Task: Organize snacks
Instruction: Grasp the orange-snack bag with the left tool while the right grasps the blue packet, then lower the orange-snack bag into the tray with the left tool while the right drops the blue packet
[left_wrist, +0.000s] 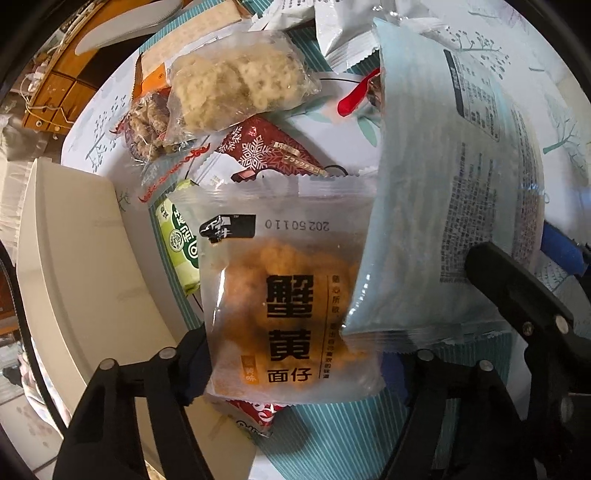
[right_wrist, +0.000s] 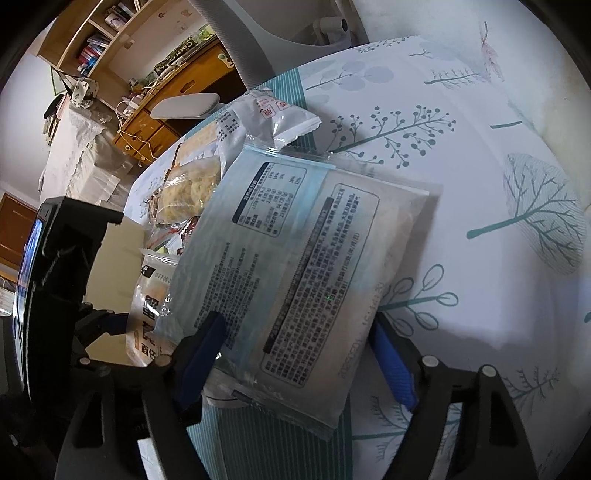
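Observation:
My left gripper (left_wrist: 295, 369) is shut on a clear packet of orange crab-roe noodle snack (left_wrist: 291, 295), held above the table. My right gripper (right_wrist: 299, 350) is shut on a pale blue packet with printed back text (right_wrist: 295, 266), its blue fingers (right_wrist: 201, 350) pressed on both sides. That blue packet also shows in the left wrist view (left_wrist: 443, 192), tilted upright to the right of the orange packet. The orange packet shows in the right wrist view (right_wrist: 147, 314) at the left. A pile of snacks (left_wrist: 236, 88) lies behind on the table.
A cream box (left_wrist: 81, 266) stands at the left. The tree-print tablecloth (right_wrist: 498, 166) covers the table. On it lie a clear bag of pale noodle rings, a dark red snowflake packet (left_wrist: 273, 147), a green packet (left_wrist: 181, 240) and silver packets (right_wrist: 266, 114).

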